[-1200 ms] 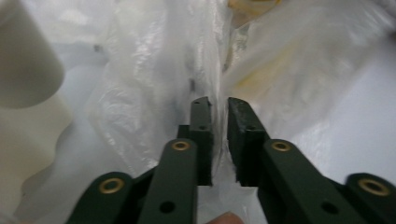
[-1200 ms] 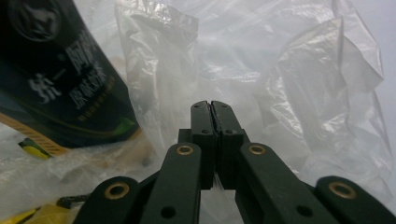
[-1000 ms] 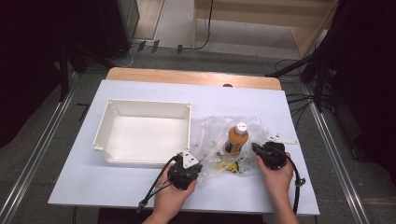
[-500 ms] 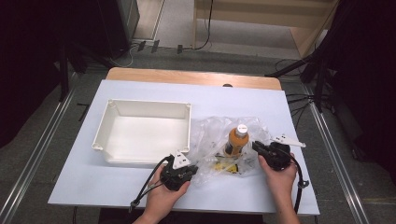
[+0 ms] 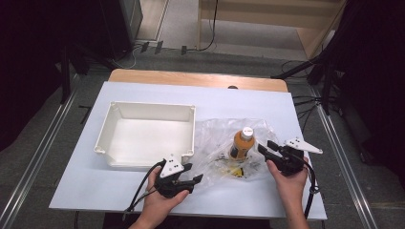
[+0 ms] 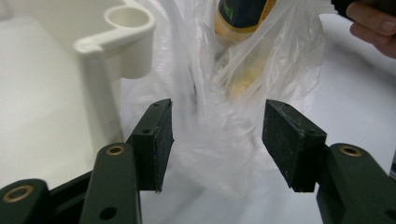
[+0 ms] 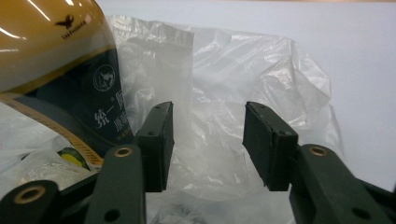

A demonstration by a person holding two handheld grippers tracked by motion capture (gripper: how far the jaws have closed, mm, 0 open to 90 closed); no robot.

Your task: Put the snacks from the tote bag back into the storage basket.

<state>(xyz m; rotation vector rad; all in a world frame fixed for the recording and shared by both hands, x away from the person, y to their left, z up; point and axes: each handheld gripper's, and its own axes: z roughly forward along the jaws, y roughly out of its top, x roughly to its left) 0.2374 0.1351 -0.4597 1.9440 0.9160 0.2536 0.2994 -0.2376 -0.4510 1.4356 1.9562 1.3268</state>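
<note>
A clear plastic bag [image 5: 224, 143] lies crumpled on the white table, with an orange drink bottle [image 5: 241, 142] standing in it, white cap up. Small yellow items [image 5: 234, 171] lie inside the bag near its front. My left gripper [image 5: 188, 179] is open at the bag's front-left edge; in the left gripper view the bag [image 6: 219, 116] sits between and beyond the jaws. My right gripper [image 5: 265, 149] is open just right of the bottle; in the right gripper view the bag's film [image 7: 210, 135] lies between the jaws, with the bottle [image 7: 51, 60] at the left.
An empty white tray [image 5: 110, 143] stands left of the bag, its corner [image 6: 126, 28] close to my left gripper. Beyond the table's far edge a wooden board [image 5: 200, 78] shows. Cables trail from both grippers toward the near edge.
My left gripper has drawn back toward the near edge and turned to point right at the bag. The right gripper has shifted slightly right and back from the bottle.
</note>
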